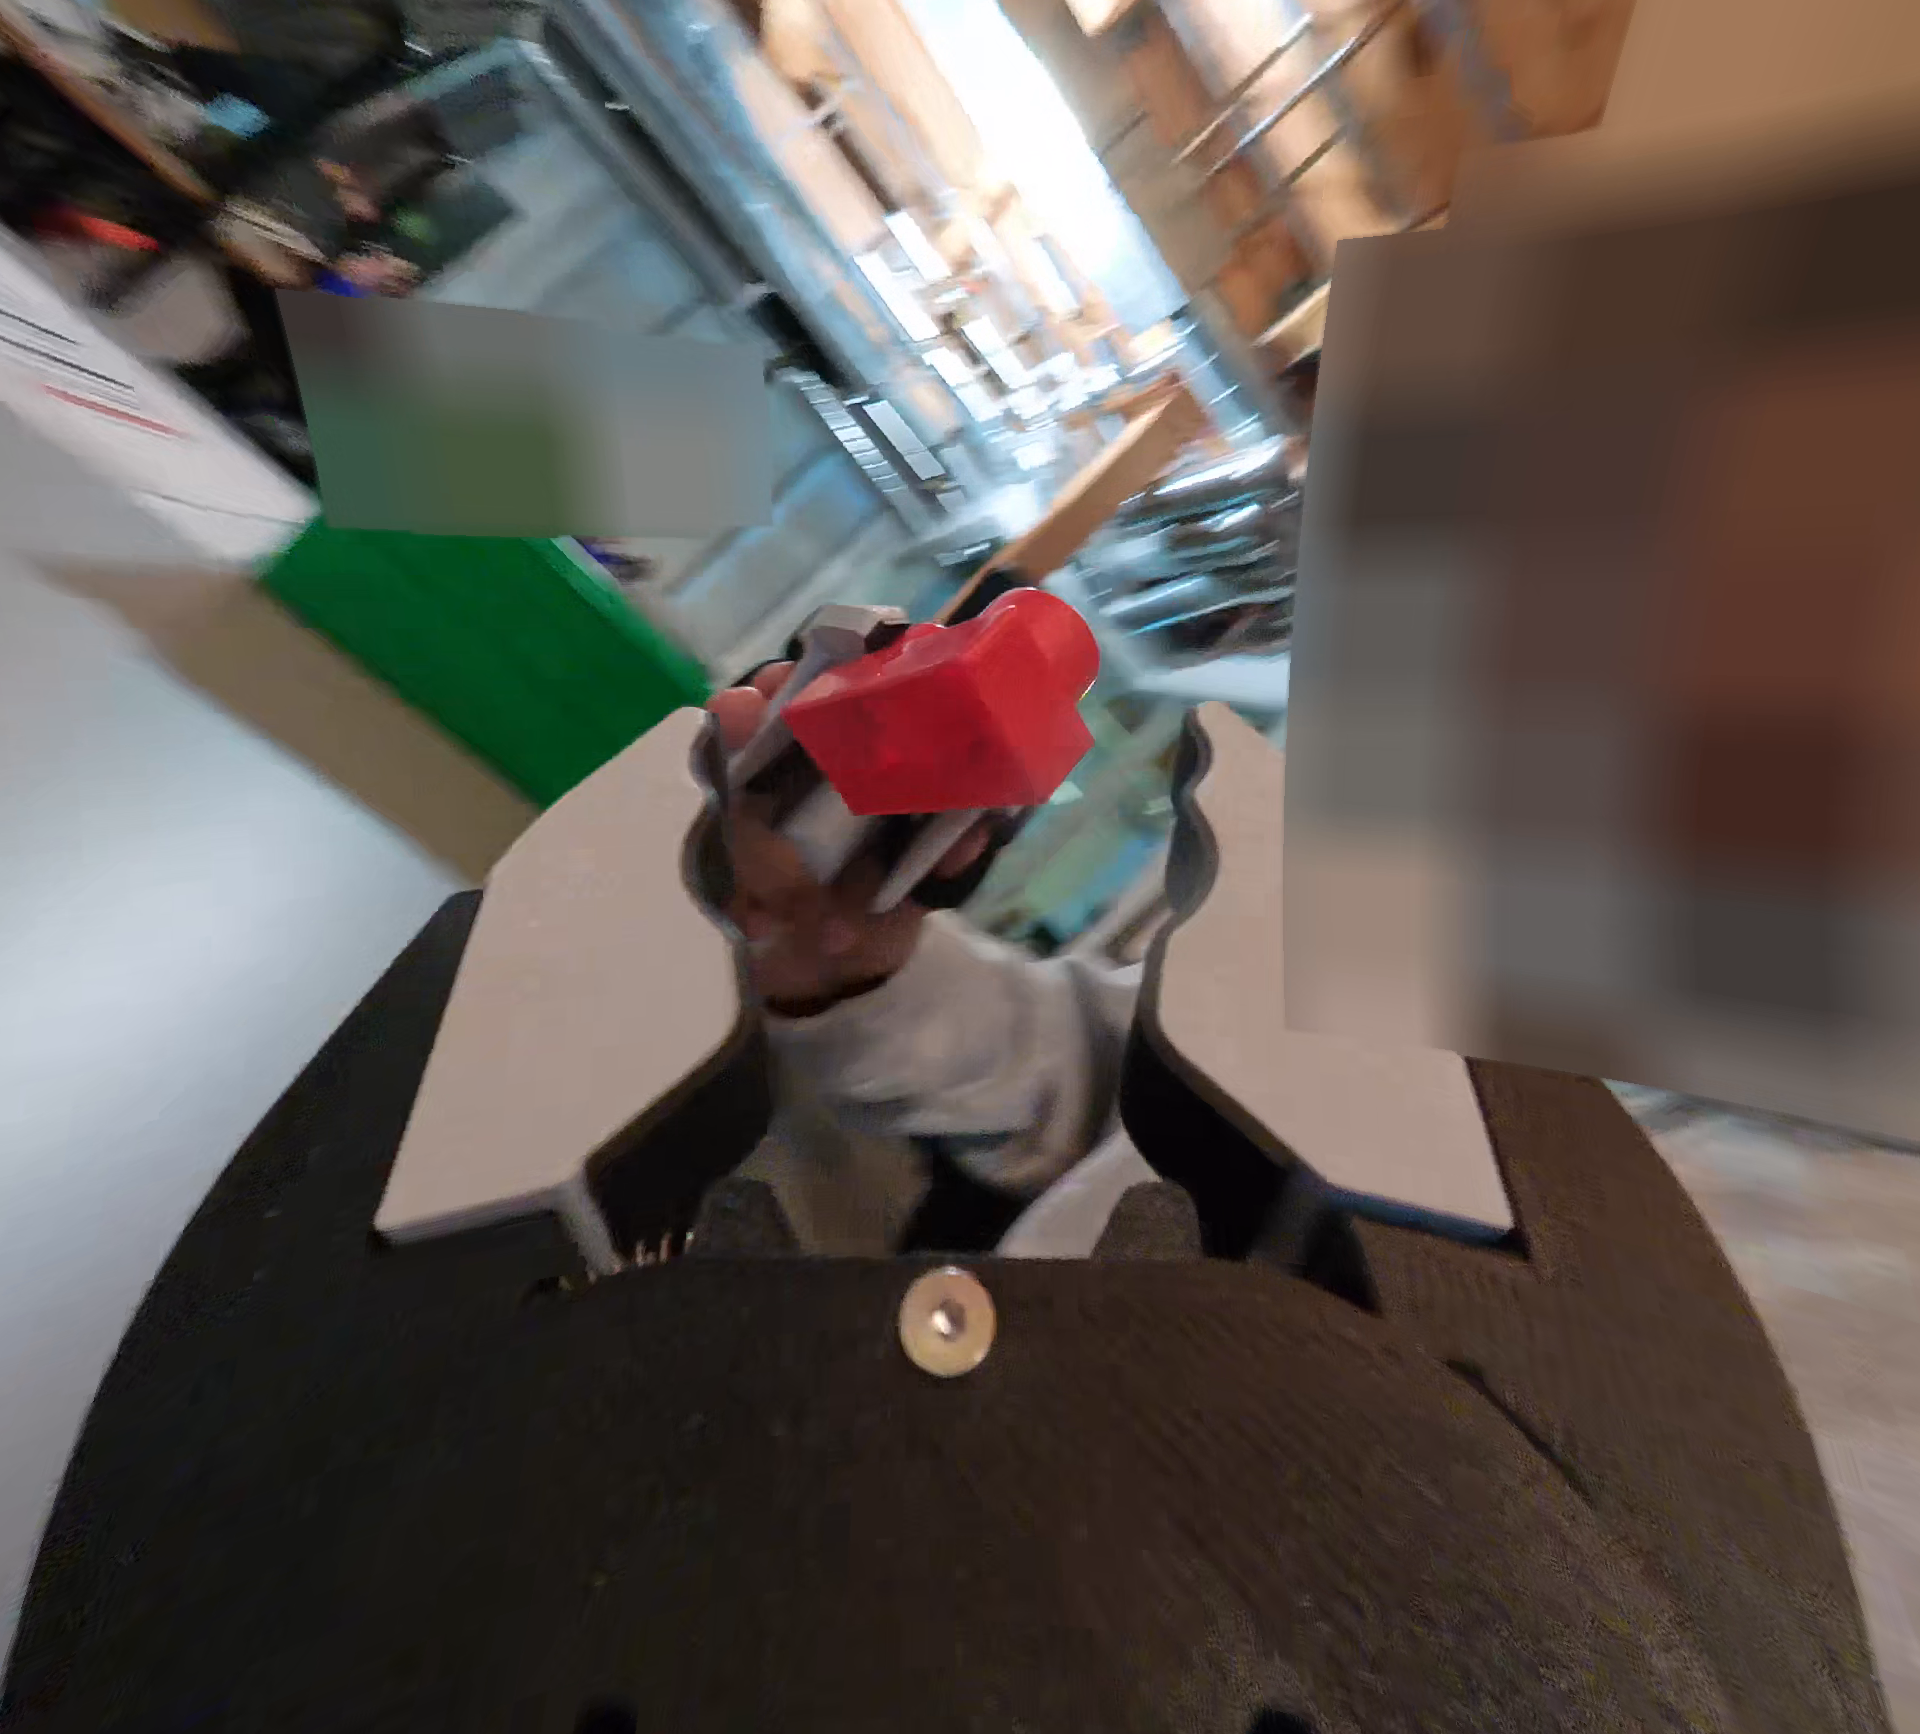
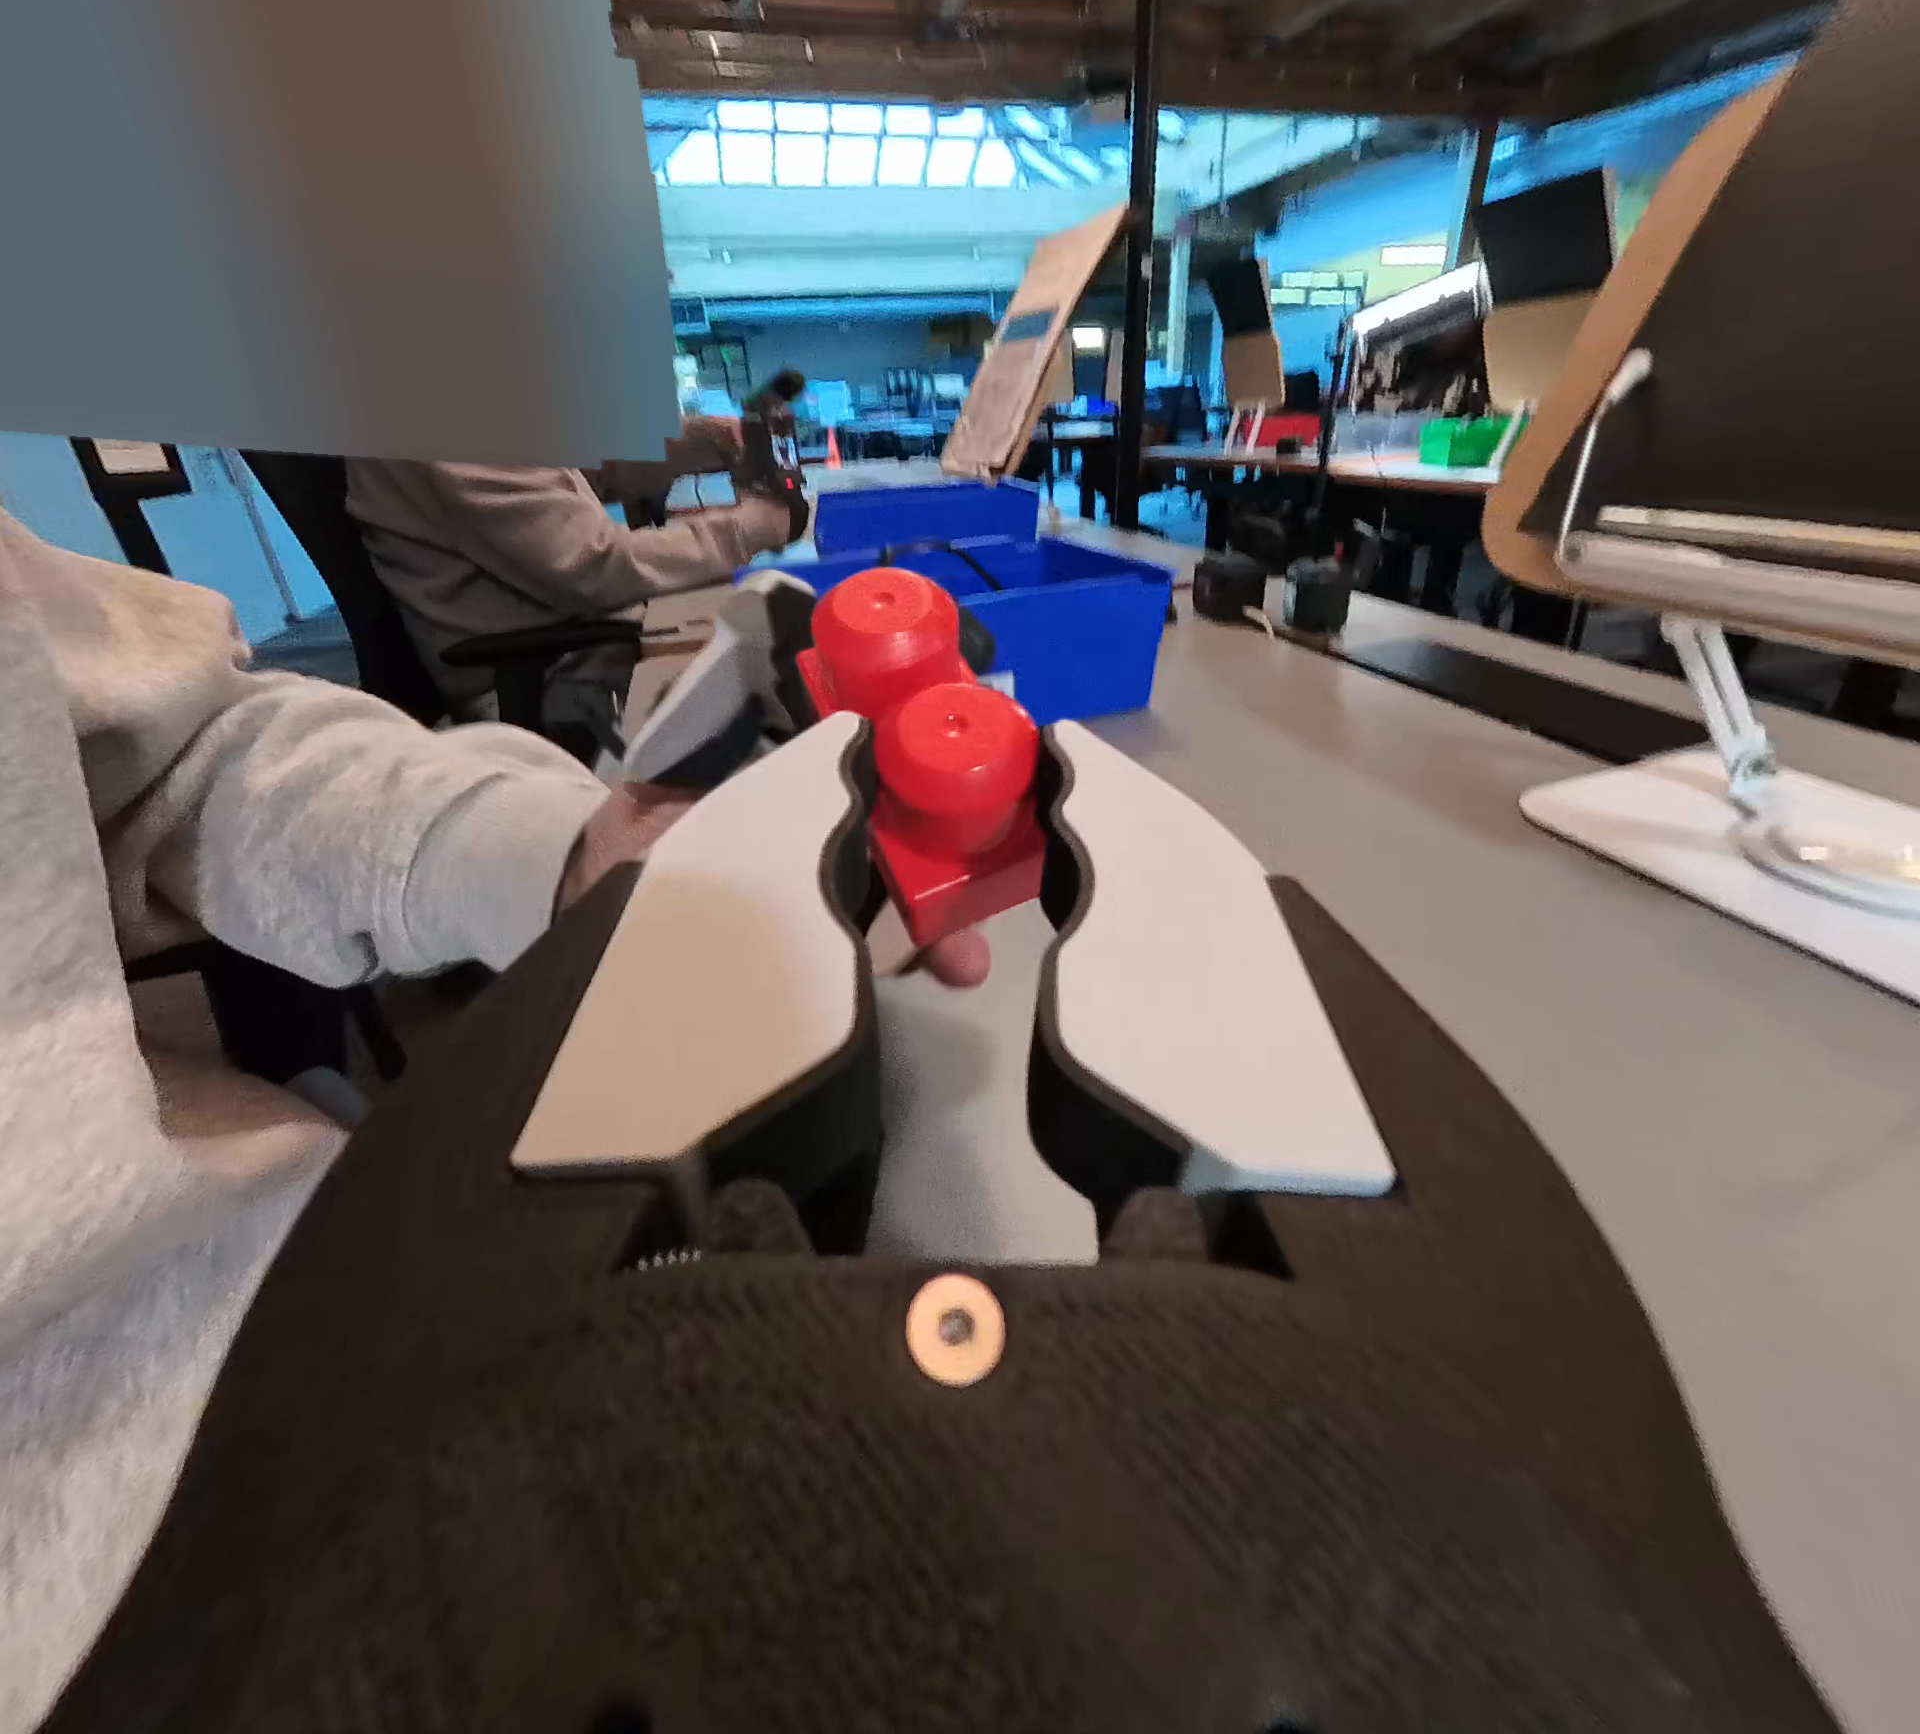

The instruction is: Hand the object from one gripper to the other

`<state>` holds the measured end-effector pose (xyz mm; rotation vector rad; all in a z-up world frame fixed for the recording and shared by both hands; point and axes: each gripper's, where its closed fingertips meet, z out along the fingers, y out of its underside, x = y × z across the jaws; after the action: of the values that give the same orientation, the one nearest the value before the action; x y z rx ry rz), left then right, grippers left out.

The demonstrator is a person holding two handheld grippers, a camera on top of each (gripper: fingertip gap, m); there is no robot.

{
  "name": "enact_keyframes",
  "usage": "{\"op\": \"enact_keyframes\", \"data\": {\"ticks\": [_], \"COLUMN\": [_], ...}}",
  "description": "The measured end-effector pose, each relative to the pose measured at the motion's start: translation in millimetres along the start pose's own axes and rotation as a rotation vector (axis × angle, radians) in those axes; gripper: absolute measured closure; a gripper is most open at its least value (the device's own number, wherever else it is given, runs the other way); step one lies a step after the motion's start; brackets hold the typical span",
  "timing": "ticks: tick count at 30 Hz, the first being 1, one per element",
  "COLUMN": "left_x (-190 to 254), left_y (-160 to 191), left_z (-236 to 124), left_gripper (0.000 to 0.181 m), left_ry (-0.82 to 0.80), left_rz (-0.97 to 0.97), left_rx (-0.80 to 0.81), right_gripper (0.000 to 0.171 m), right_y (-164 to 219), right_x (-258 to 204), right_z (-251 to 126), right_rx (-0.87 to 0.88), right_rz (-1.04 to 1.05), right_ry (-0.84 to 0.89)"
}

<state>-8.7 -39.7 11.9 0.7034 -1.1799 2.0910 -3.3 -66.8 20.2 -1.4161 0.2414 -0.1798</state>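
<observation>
A red toy brick [image 2: 951, 811] with two round studs is clamped between the grey fingers of my right gripper [image 2: 951, 739], held in the air above the grey table [image 2: 1455, 1009]. In the left wrist view the same brick [image 1: 940, 718] shows just ahead of my left gripper [image 1: 951, 739], whose jaws stand wide apart and hold nothing. The right gripper's fingers [image 1: 831, 645] grip the brick there. In the right wrist view a left gripper finger [image 2: 717, 697] sits just left of the brick's far stud. I cannot tell whether it touches.
Blue bins [image 2: 1049, 635] stand on the table behind the brick. A screen on a white stand [image 2: 1714, 541] is at the right. The holder's grey sleeve [image 2: 260, 801] fills the left. Another person sits behind. A green box [image 1: 468, 635] shows in the left wrist view.
</observation>
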Motion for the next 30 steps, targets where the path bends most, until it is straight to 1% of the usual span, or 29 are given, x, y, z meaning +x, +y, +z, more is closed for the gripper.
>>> {"op": "enact_keyframes", "data": {"ticks": [1,3,5,7,8,10,15,18,23,30], "left_x": [-5.6,-15.7,-30.1,-38.9,-37.8,-38.5,-43.6,-44.3,-45.9,-48.5], "left_y": [1.9,9.0,15.7,16.1,15.4,18.7,29.4,35.4,42.4,41.0], "left_z": [-0.4,-2.1,-7.5,-12.3,-11.9,-12.2,-13.3,-14.3,-14.0,-15.5], "left_gripper": [0.094,0.090,0.092,0.108,0.108,0.111,0.113,0.116,0.127,0.144], "left_ry": [-0.075,-0.208,-0.341,-0.439,-0.448,-0.455,-0.438,-0.429,-0.427,-0.444], "left_rz": [0.107,0.347,0.579,0.737,0.781,0.809,0.810,0.857,0.893,0.894], "left_rx": [-0.042,-0.163,-0.288,-0.356,-0.358,-0.385,-0.454,-0.499,-0.540,-0.547], "right_gripper": [0.141,0.141,0.141,0.141,0.141,0.141,0.141,0.141,0.141,0.141], "right_y": [6.8,19.9,29.7,36.6,39.4,43.2,46.7,49.7,51.9,52.2], "right_x": [4.0,10.4,16.1,20.1,21.2,21.2,13.7,10.3,7.3,4.4], "right_z": [-0.3,-1.5,-2.6,-2.8,-2.9,-3.0,-1.9,-1.4,-0.8,-0.2], "right_rx": [-0.040,-0.114,-0.167,-0.199,-0.211,-0.228,-0.256,-0.272,-0.283,-0.286], "right_rz": [0.009,0.020,0.049,0.097,0.113,0.118,0.092,0.078,0.059,0.032], "right_ry": [0.005,0.009,0.015,0.015,0.013,0.006,-0.033,-0.052,-0.066,-0.070]}}
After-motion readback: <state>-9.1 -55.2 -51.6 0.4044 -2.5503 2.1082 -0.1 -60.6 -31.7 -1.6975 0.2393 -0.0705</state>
